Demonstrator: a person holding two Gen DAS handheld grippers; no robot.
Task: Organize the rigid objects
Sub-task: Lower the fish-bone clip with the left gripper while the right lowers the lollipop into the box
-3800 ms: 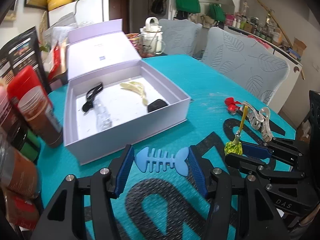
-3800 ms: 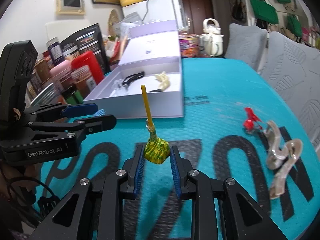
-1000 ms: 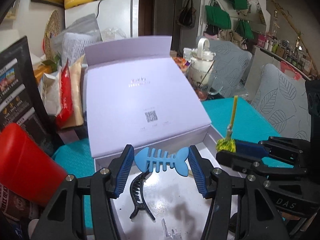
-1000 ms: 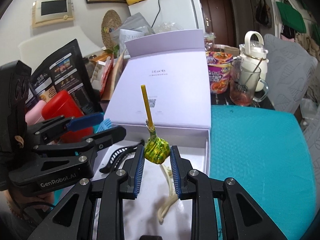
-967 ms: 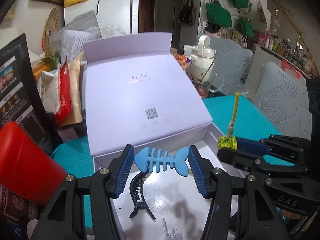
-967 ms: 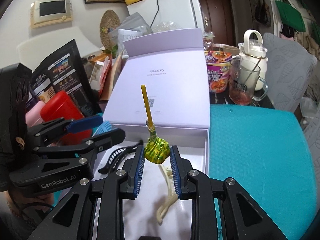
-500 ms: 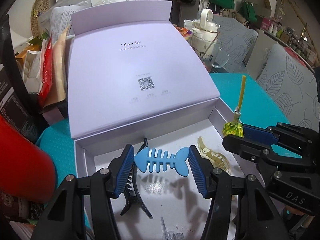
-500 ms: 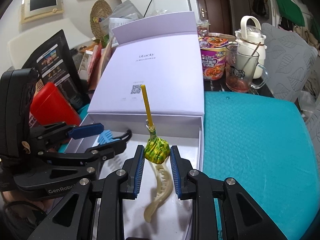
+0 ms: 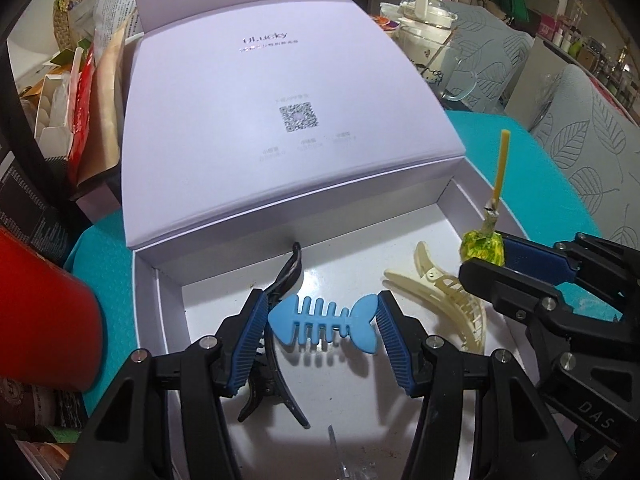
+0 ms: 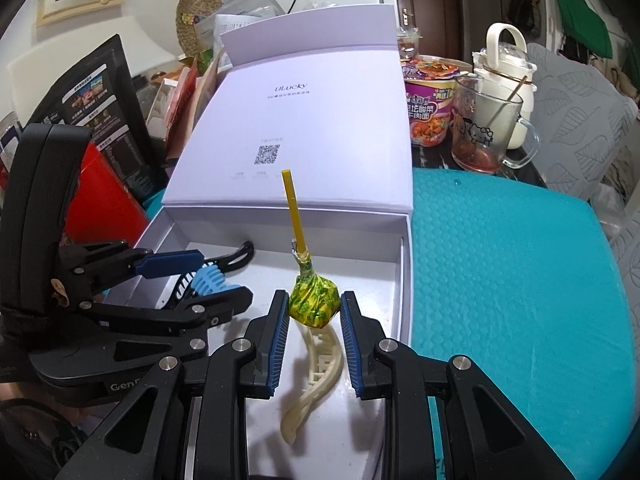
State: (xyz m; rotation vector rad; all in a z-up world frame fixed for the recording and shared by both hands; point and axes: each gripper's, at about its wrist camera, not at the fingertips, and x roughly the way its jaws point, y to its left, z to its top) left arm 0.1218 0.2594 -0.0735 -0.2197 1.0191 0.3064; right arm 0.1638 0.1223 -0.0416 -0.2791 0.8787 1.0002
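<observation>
The blue fishbone clip (image 9: 323, 321) lies level at the lower centre of the left view, head to the left, tail to the right, pinched at both ends above the open box (image 9: 454, 200). The lollipop (image 10: 314, 302), in a yellow-green wrapper, stands with its yellow stick up at the centre of the right view, clamped at its head. In the white box, a black claw clip (image 9: 280, 376) lies lower left and a cream claw clip (image 9: 452, 298) right of centre. The lilac lid stands open behind.

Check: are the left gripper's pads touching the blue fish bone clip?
Touching. The left wrist view shows the left gripper with both pads pressed on the ends of the blue fish bone clip, held above the box floor.
</observation>
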